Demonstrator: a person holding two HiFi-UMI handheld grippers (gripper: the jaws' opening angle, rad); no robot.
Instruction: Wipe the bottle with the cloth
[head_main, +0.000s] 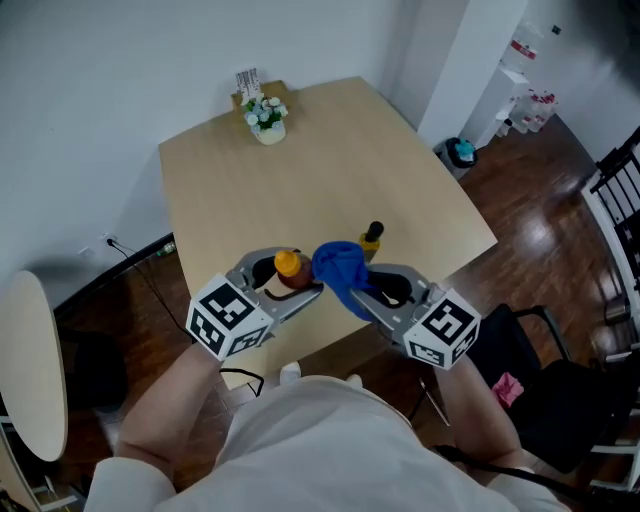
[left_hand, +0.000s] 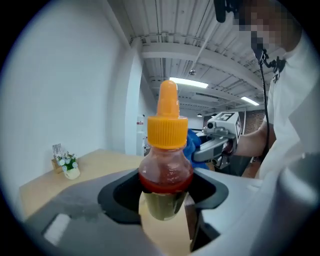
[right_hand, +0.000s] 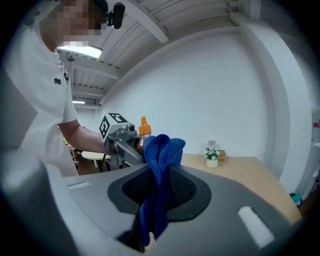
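A small bottle of red sauce with an orange cap is clamped upright between the jaws of my left gripper. It hangs above the near edge of the table. My right gripper is shut on a bunched blue cloth, which rises from the jaws. The cloth sits right beside the bottle, at its right side in the head view; whether they touch I cannot tell. In the right gripper view the bottle's cap shows just behind the cloth.
A light wooden table carries a second dark bottle with a yellow cap near its right front, and a small pot of white flowers at the far edge. A black chair stands at the right, a round side table at the left.
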